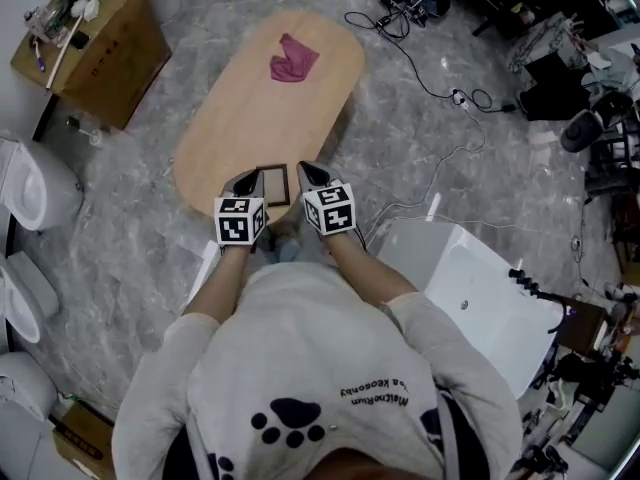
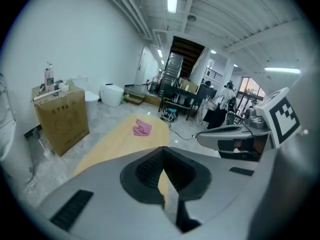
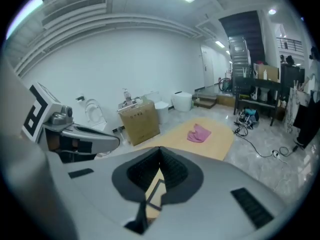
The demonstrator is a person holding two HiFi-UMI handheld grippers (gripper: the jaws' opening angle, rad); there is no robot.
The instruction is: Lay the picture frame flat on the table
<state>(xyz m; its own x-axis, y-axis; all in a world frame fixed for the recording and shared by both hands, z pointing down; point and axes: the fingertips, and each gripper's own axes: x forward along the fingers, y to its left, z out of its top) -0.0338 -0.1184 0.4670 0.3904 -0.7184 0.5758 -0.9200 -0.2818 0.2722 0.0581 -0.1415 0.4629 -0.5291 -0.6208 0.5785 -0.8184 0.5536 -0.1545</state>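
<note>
1. We see the dark brown rectangular picture frame [image 1: 272, 184] lying flat on the oval light wooden table [image 1: 230, 118], close to its near, rounded end.
2. In the head view the frame sits between the tips of the two grey grippers. The left gripper [image 1: 250, 180] is by its left edge and the right gripper [image 1: 310, 173] by its right edge. We cannot tell from there whether either touches it.
3. The left gripper [image 2: 163, 151] is clenched. In its own view its ribbed pads meet with nothing caught between them, and only bare tabletop shows behind.
4. The right gripper [image 3: 159, 149] is likewise clenched and empty. Below its closed jaws we glimpse a corner of the frame [image 3: 155, 190] on the wood.
5. A crumpled pink cloth [image 1: 292, 60] lies on the far part of the table, well apart from the frame.
6. On the grey marbled floor [image 1: 400, 118], a brown cardboard box [image 1: 100, 48] stands left of the table, and a white bathtub [image 1: 480, 298] stands to the person's right.
</note>
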